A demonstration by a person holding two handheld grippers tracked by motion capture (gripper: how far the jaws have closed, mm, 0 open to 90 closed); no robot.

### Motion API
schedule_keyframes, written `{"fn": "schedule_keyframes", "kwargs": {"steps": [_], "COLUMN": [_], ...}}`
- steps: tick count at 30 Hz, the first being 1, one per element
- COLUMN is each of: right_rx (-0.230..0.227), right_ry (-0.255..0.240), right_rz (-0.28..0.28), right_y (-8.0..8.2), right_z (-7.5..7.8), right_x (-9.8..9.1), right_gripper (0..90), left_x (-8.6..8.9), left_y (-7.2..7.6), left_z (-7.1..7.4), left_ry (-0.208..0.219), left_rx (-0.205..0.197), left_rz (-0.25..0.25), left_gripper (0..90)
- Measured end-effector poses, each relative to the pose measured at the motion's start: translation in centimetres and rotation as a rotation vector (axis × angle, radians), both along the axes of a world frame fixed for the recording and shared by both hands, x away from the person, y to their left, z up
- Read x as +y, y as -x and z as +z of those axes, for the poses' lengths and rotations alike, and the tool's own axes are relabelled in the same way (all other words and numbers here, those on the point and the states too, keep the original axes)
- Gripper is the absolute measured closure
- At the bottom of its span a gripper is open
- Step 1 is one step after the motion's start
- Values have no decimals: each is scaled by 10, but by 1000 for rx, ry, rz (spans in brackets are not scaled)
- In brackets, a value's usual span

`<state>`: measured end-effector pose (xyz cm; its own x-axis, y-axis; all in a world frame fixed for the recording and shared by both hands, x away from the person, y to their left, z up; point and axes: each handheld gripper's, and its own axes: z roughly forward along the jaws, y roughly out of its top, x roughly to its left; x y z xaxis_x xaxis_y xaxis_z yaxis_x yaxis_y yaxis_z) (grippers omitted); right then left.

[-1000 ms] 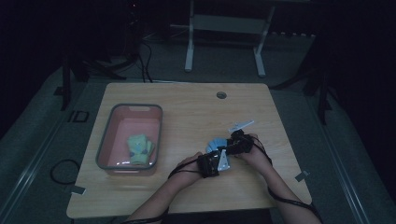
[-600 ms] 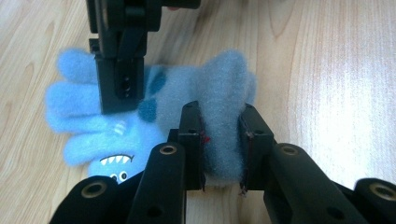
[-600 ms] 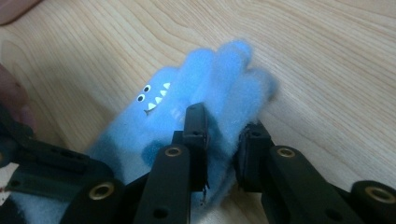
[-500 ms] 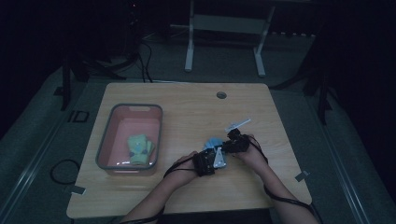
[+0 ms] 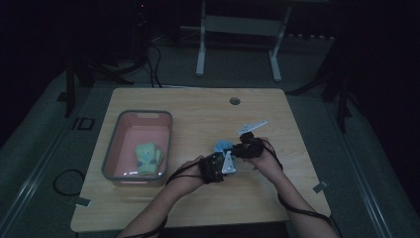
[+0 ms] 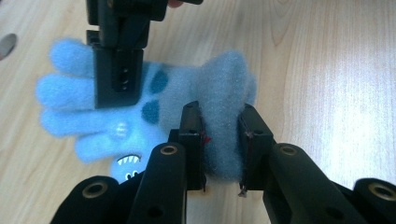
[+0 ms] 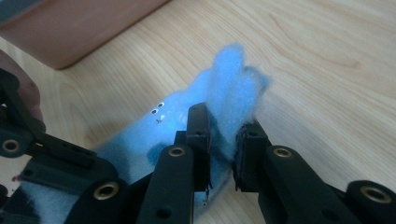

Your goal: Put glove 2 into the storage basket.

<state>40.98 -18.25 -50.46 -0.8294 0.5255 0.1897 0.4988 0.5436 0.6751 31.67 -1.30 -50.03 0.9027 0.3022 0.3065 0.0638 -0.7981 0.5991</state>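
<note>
**Two hand-held grippers clamped on one blue glove**

Two hand-held grippers meet over the middle of your surface (image 5: 198, 119), and both have the same fuzzy blue glove (image 6: 140, 112) between their jaws. Your left hand-held gripper (image 6: 223, 135) is clamped tight on a raised fold of the fleece near the cuff end; the left gripper view shows the fabric bunched up and pressed flat between the two black pads. Your right hand-held gripper (image 7: 223, 140) has just been closing, and its pads now pinch the finger end of the glove, with the pale blue tips standing up above the jaws in the right gripper view.

In the high view the glove (image 5: 223, 147) sits between your two hands, just right of the pink bin (image 5: 119, 148) and apart from it. The left hand-held gripper (image 5: 218, 167) is nearer to you, the right hand-held gripper (image 5: 242, 148) just beyond it, the two almost touching. The glove carries dark blue spots and a small printed mouth with teeth.

Inside the bin lies a green glove (image 5: 147, 157), near the wall closest to you.
</note>
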Motion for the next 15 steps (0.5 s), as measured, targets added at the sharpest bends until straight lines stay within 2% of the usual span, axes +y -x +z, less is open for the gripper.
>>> {"fn": "schedule_keyframes", "kwargs": {"steps": [15], "right_rx": [-36], "right_ry": [-32], "right_rz": [39], "right_y": [5], "right_z": [23], "right_x": [23], "right_gripper": [793], "left_x": [26], "left_y": [9], "left_z": [27], "left_ry": [-38], "left_rx": [-21], "left_rz": [14], "left_gripper": [758]}}
